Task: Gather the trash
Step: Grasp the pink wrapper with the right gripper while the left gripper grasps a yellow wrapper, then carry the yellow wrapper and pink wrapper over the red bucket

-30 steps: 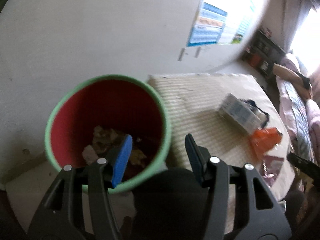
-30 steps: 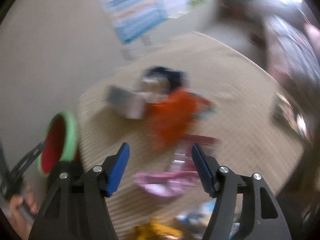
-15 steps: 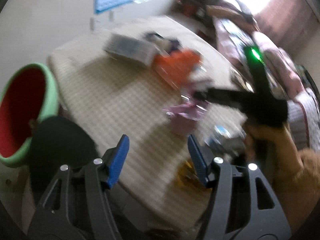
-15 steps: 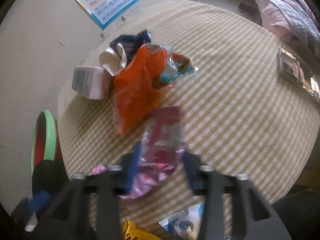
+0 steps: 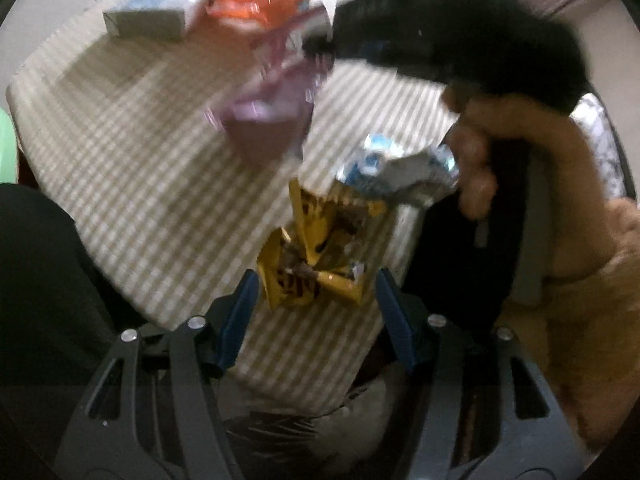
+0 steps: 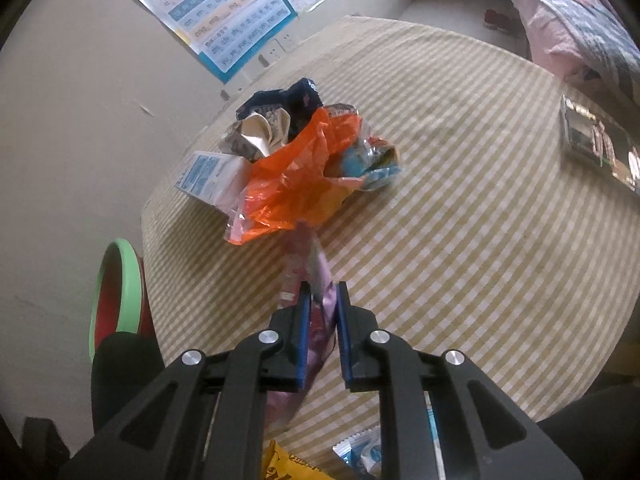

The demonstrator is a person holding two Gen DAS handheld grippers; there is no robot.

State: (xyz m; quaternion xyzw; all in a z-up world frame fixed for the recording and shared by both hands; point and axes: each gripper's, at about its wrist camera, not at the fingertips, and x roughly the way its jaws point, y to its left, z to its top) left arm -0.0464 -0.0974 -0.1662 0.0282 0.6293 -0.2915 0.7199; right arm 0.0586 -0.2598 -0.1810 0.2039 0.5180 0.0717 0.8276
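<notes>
Through my left wrist view, my left gripper (image 5: pixel 316 308) points down at the crumpled yellow wrapper (image 5: pixel 316 264), which lies between my fingers (image 5: pixel 236 320) near the desk (image 5: pixel 152 184) edge; the jaws are closing but the pads do not press it yet. The foil is stiff, glossy and creased into points, so I judge a pad could skate off a ridge and flick it over the edge. At 1 o'clock a silver-blue wrapper (image 5: pixel 400 172) sits just beside it and could be dragged along. Through my right wrist view, my right gripper (image 6: pixel 322 320) is clamped on the thin pink wrapper (image 6: pixel 316 304), which trails limp toward 12 o'clock and touches the orange bag (image 6: pixel 292 188). That slick film could slip free, or tug the orange bag with it. The green-rimmed red bin (image 6: pixel 120 292) waits at 9 o'clock, beside the checked desk.
</notes>
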